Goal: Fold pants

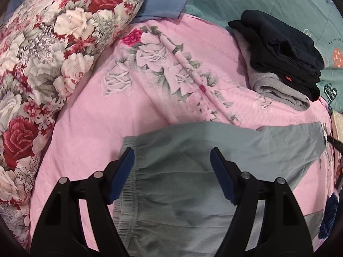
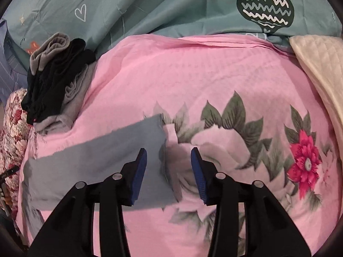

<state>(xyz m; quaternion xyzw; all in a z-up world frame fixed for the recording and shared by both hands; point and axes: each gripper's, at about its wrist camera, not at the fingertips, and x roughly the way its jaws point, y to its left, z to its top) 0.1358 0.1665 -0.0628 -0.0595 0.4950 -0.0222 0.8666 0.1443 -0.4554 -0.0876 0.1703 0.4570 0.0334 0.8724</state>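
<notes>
Grey-green pants (image 1: 193, 171) lie flat on a pink floral bedspread (image 1: 90, 141), elastic waistband to the left in the left wrist view. My left gripper (image 1: 172, 153) hangs open over the waist end, its blue pads spread wide with nothing between them. In the right wrist view the leg end of the pants (image 2: 103, 162) stretches left across the bedspread (image 2: 193, 81). My right gripper (image 2: 169, 151) is open just above the leg hem, its left finger over the cloth and its right finger over the bare bedspread.
A stack of folded dark and grey clothes (image 1: 283, 57) sits at the far side of the bed, seen also as a stack (image 2: 55, 81) in the right wrist view. A red floral pillow (image 1: 38, 64) lies left. Teal quilt (image 2: 150, 6) and cream blanket (image 2: 321, 64) border the far edge.
</notes>
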